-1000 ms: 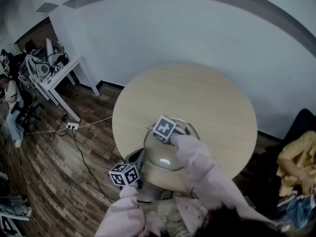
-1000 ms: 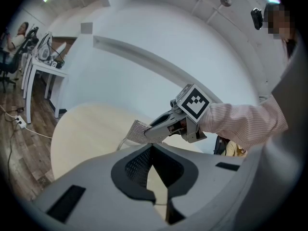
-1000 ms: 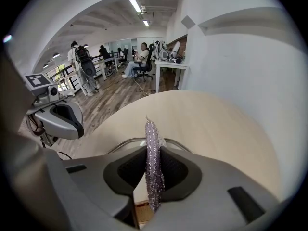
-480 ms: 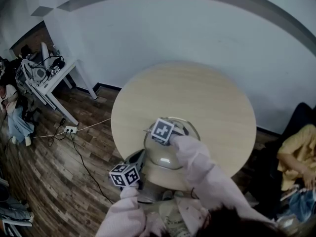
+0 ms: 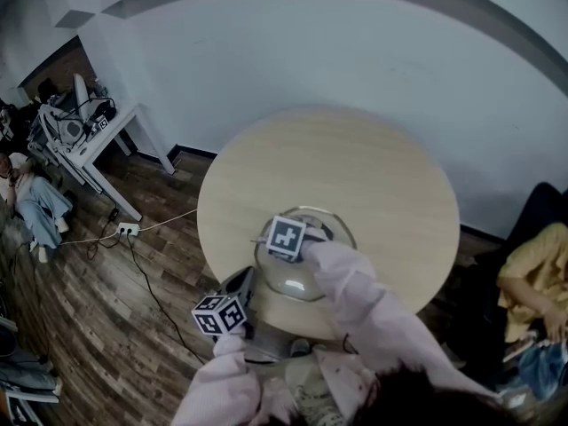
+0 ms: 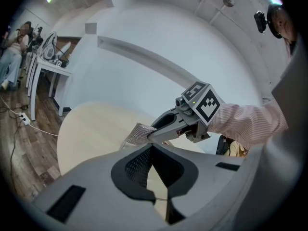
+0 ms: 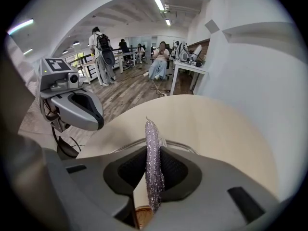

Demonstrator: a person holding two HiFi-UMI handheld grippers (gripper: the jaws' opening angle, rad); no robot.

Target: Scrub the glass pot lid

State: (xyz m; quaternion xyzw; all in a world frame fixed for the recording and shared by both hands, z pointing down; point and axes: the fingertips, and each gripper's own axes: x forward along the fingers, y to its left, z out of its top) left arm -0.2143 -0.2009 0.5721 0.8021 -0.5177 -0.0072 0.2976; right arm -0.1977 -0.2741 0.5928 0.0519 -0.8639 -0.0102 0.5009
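Note:
The glass pot lid (image 5: 306, 278) lies near the front edge of a round beige table (image 5: 373, 176). My right gripper (image 5: 297, 248) hangs over the lid, shut on a silvery mesh scourer (image 7: 153, 148) that stands on edge between its pads; the lid's rim (image 7: 180, 147) curves just beyond. From the left gripper view the scourer (image 6: 136, 134) sticks out of the right gripper (image 6: 150, 134). My left gripper (image 5: 244, 284) sits at the lid's near-left edge, jaws closed together on the thin rim (image 6: 159, 199). The right gripper view shows the left gripper (image 7: 89, 119) at its left.
A white desk (image 5: 98, 136) with gear stands at the far left. Cables and a power strip (image 5: 130, 228) lie on the wood floor. A person in yellow (image 5: 532, 291) sits at the right; other people (image 7: 103, 52) are farther back in the room.
The right gripper has slid a little left and nearer over the lid. The left gripper has barely moved.

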